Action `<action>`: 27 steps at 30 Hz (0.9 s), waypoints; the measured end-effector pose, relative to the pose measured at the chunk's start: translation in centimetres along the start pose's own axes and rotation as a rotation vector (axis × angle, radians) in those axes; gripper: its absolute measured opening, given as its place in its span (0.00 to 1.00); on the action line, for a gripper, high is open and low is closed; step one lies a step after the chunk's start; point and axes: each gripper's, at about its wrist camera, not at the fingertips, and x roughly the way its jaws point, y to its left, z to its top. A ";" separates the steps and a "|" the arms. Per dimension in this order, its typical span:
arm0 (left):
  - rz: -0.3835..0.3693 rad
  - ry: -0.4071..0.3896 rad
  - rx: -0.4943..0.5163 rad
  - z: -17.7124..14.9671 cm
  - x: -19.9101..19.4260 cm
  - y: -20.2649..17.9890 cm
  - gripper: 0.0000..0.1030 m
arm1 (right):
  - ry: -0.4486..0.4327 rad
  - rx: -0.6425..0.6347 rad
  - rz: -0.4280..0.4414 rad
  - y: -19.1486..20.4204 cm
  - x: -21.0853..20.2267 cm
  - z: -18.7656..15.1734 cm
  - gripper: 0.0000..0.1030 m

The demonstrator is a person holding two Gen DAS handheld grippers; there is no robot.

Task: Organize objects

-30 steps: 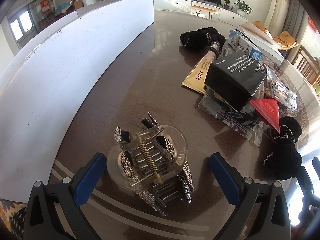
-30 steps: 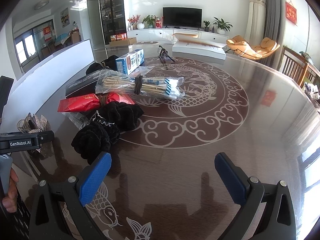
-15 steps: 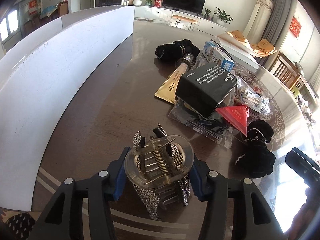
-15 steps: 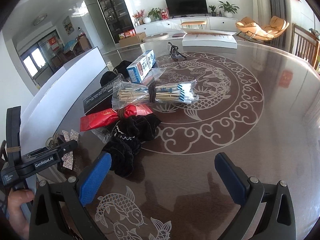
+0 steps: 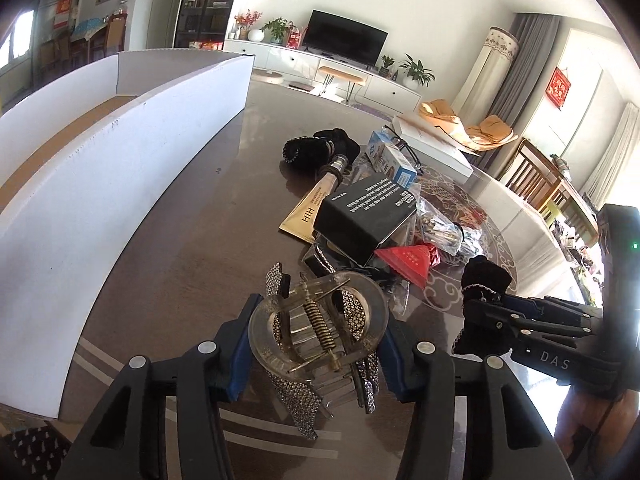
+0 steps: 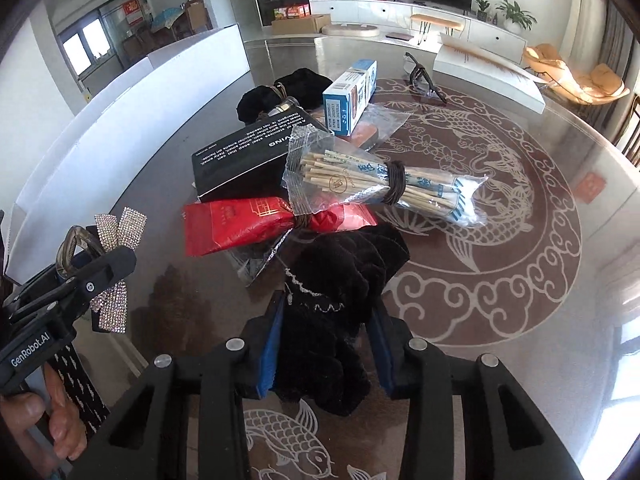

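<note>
My left gripper (image 5: 316, 344) is clamped on the rhinestone hair claw clip (image 5: 320, 332), held over the brown table (image 5: 180, 248) beside the white cardboard box (image 5: 120, 152), and only this view shows the gold tube (image 5: 310, 210) lettered "HIH". My right gripper (image 6: 322, 344) is squeezed on the black velvet scrunchie (image 6: 324, 320), which lies on the table against the red packet (image 6: 240, 224). The right view alone reads "GenRobot.AI" on the left gripper's side, and shows the bagged bundle of chopsticks (image 6: 376, 184) across the black box (image 6: 248, 152).

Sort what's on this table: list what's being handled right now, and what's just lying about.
In hand:
rhinestone hair claw, in left gripper
black velvet scrunchie, in right gripper

Lying about:
black box
red packet
chopstick bundle
blue carton
</note>
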 end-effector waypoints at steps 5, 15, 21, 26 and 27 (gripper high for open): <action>-0.075 -0.060 -0.062 1.4 -5.0 1.2 0.51 | -0.105 -0.028 0.038 0.8 -5.5 1.2 0.39; 0.163 -0.157 -0.234 8.5 -11.7 15.3 0.51 | -0.280 -0.149 0.378 17.0 -6.6 10.6 0.39; 0.345 0.037 -0.292 10.2 -7.6 21.8 0.53 | -0.240 -0.219 0.391 26.0 -1.2 14.6 0.44; 0.409 0.151 -0.315 9.5 -4.9 22.8 0.81 | -0.152 -0.135 0.340 26.3 2.6 14.5 0.74; 0.406 0.135 -0.303 9.3 -5.1 22.4 0.81 | -0.167 -0.118 0.336 25.5 2.3 14.1 0.78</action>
